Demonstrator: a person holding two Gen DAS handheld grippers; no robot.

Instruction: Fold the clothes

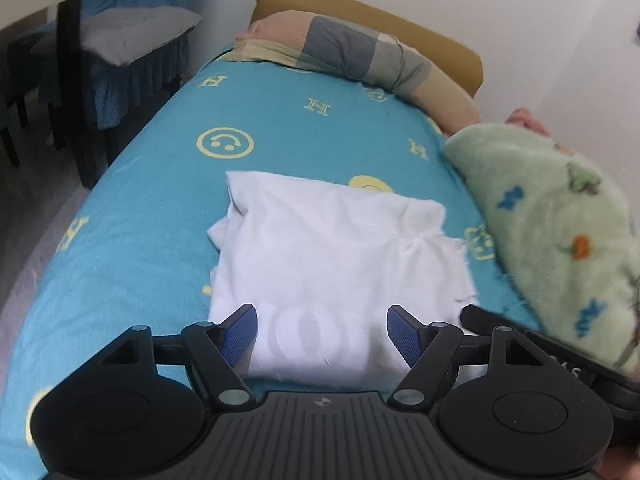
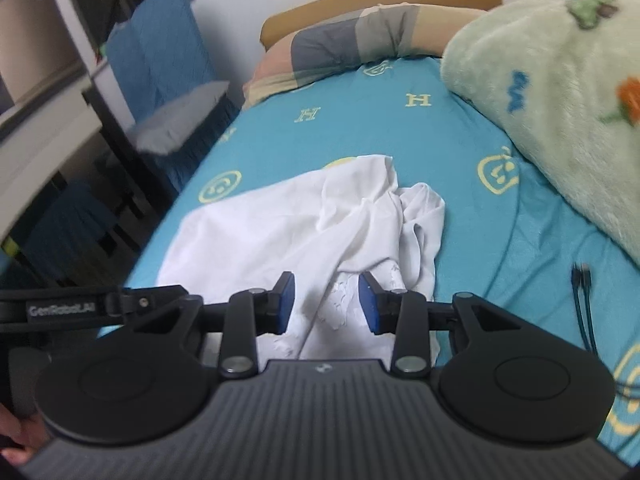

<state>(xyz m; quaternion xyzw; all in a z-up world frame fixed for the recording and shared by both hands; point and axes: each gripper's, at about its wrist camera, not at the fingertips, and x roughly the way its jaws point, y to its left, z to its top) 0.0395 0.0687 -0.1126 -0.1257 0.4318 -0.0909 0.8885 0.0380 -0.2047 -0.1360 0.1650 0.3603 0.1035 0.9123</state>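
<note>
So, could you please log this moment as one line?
white garment: partly folded on bed | left gripper: open | right gripper: open

Matte black left gripper (image 1: 322, 334) and right gripper (image 2: 327, 302), each with ribbed dark-grey housing, two round black discs, silver pivot screws, blue textured pads (image 2: 285, 303). White "GenRobot.AI" lettering (image 2: 60, 309) along a black bar. Bare skin of a hand (image 2: 16, 438) at lower left.

The left tool (image 1: 322, 332) has its two blue pads (image 1: 240, 334) spread wide apart, and the right tool (image 2: 326, 304), close beside it, has its blue pads (image 2: 287, 302) apart too, holding nothing.
</note>
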